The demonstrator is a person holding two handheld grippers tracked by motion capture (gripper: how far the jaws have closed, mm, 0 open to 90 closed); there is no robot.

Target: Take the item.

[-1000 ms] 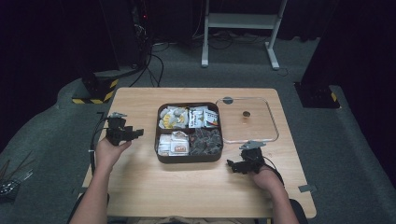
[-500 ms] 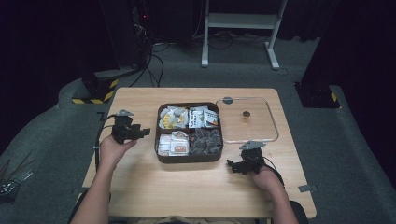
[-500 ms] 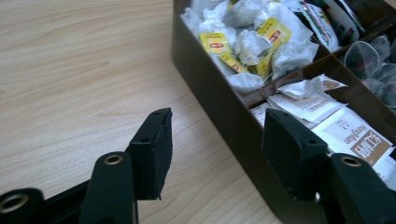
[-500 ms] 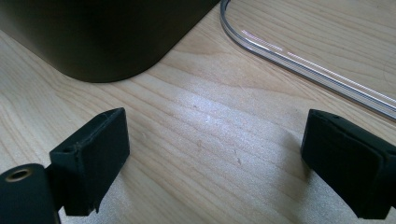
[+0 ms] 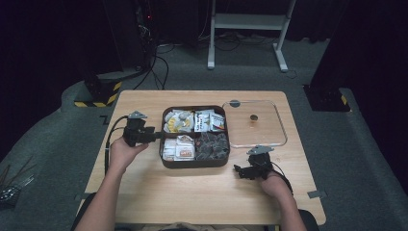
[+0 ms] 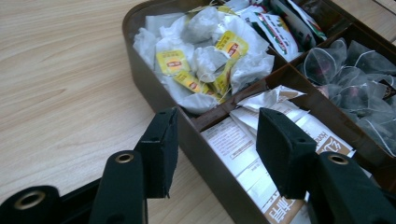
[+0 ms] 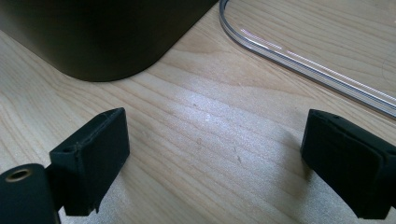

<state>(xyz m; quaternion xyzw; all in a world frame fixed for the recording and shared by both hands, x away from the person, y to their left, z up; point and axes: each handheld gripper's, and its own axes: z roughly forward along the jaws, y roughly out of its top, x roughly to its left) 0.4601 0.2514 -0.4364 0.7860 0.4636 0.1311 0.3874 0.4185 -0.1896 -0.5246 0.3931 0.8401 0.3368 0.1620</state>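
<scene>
Left gripper (image 6: pixel 212 144) fingers (image 6: pixel 161 149) straddle tray wall (image 6: pixel 205 140), closing, untouched.

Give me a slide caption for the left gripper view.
Left gripper straddling the dark brown compartment box's wall.

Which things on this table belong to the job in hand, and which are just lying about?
In the job:
- brown tea box
- left tongs, straddling its wall, closing
- white sachets

Lying about:
- clear lid
- right tongs, open
- pyramid tea bags
</scene>
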